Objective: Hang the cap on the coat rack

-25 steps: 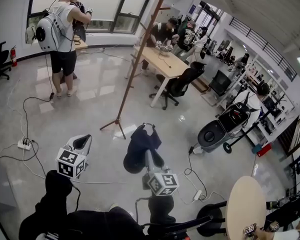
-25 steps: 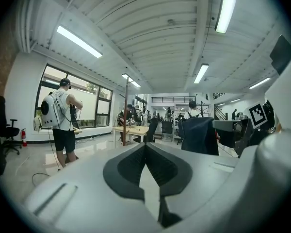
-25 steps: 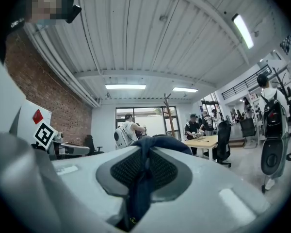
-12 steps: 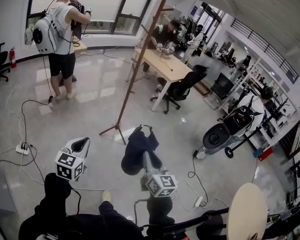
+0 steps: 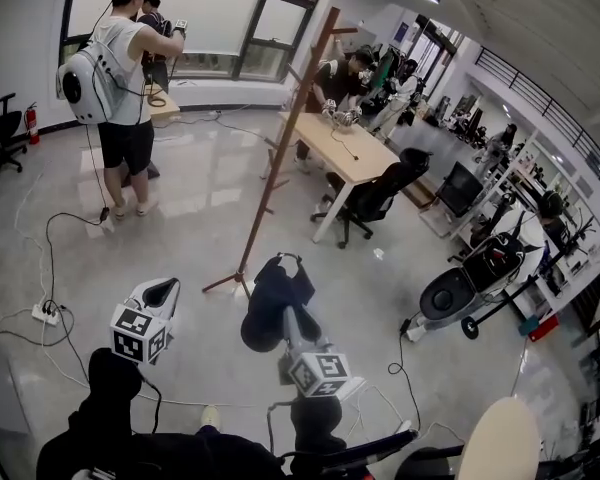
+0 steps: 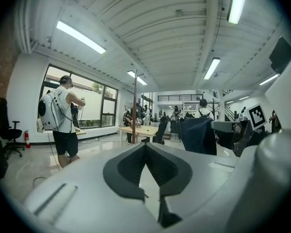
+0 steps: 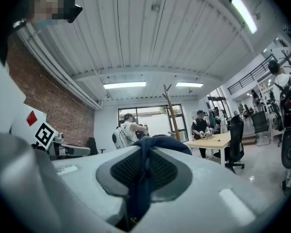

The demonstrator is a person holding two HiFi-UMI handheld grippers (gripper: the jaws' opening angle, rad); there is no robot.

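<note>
The cap (image 5: 273,301) is dark navy and hangs limp from my right gripper (image 5: 288,320), which is shut on its fabric. In the right gripper view the cloth (image 7: 144,169) runs down between the two pads and bulges over the tips. The wooden coat rack (image 5: 285,143) is a tall leaning pole with short pegs near its top; its feet rest on the floor just beyond the cap. It also shows in the right gripper view as the coat rack (image 7: 169,111), ahead of the jaws. My left gripper (image 5: 164,290) is held low at the left, shut and empty, with its tips (image 6: 145,147) touching.
A person with a white backpack (image 5: 115,78) stands far left by the window. A wooden table (image 5: 345,140) with people at it and a black office chair (image 5: 372,194) lie behind the rack. Cables and a power strip (image 5: 44,314) trail over the floor. A scooter (image 5: 462,286) stands at right.
The view has drawn closer to the coat rack, whose base now sits right behind the cap. My right gripper still holds the cap; the left gripper keeps its place.
</note>
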